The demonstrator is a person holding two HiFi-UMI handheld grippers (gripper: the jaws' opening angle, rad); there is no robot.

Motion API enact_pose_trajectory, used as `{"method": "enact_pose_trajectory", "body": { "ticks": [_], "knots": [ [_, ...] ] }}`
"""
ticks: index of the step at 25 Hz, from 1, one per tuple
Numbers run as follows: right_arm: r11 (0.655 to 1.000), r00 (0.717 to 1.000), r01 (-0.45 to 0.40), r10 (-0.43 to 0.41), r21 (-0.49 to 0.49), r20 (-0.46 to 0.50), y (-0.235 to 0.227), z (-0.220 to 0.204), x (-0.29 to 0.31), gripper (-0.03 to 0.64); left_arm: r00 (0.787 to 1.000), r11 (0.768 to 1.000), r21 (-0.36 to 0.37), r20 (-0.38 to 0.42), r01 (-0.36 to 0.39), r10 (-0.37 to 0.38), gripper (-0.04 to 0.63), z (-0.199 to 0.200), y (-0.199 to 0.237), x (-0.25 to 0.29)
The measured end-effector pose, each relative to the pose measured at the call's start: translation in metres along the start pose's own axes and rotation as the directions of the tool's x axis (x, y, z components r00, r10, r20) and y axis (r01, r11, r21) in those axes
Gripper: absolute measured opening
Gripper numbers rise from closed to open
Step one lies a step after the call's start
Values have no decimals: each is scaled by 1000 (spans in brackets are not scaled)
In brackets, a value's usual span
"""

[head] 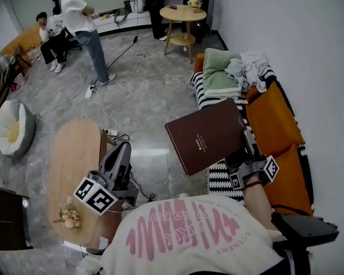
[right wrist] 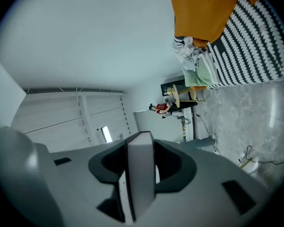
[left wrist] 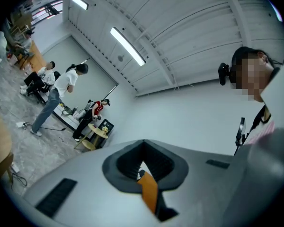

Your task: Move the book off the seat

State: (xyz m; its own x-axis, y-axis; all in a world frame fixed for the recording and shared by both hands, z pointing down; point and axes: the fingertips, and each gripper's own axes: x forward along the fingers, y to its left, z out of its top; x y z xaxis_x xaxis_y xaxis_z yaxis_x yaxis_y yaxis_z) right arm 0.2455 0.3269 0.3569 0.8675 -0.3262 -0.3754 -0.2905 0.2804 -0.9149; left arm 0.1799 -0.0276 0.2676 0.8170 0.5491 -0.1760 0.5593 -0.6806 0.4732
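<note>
A dark brown hardcover book (head: 203, 136) hangs in the air, tilted, over the grey floor just left of the sofa (head: 275, 125). My right gripper (head: 245, 145) is shut on its lower right corner. In the right gripper view the book's pale page edge (right wrist: 141, 174) stands upright, pinched between the dark pads of the right gripper (right wrist: 141, 145). My left gripper (head: 122, 150) hovers beside the oval wooden table (head: 74, 153), far from the book. In the left gripper view the left gripper (left wrist: 143, 148) has its tips together, shut and holding nothing.
The sofa has orange cushions, a black-and-white striped blanket (head: 221, 176) and a pile of clothes (head: 229, 70). Cables (head: 120, 136) lie on the floor by the table. A white floor cushion (head: 11, 128) sits at left. People (head: 83, 22) and a round table (head: 183, 13) are at the back.
</note>
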Motion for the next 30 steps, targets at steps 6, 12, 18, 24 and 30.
{"method": "enact_pose_trajectory", "body": {
  "ticks": [6, 12, 18, 24, 30],
  "knots": [
    [999, 998, 32, -31, 27, -58, -33, 23, 50, 160, 998, 998, 39, 29, -54, 53, 8, 7, 27, 39],
    [998, 988, 52, -47, 30, -145, -50, 20, 84, 160, 988, 990, 32, 78, -134, 132, 8, 1, 49, 33],
    [991, 973, 99, -77, 90, -218, -87, -2, 135, 160, 964, 968, 3, 88, -252, 251, 8, 2, 77, 11],
    [984, 941, 136, -93, 113, -326, -110, -48, 179, 160, 912, 923, -15, 147, -384, 382, 8, 23, 110, -28],
    [974, 907, 183, -116, 131, -405, -136, -111, 222, 160, 881, 899, -18, 194, -437, 432, 8, 63, 150, -55]
  ]
}}
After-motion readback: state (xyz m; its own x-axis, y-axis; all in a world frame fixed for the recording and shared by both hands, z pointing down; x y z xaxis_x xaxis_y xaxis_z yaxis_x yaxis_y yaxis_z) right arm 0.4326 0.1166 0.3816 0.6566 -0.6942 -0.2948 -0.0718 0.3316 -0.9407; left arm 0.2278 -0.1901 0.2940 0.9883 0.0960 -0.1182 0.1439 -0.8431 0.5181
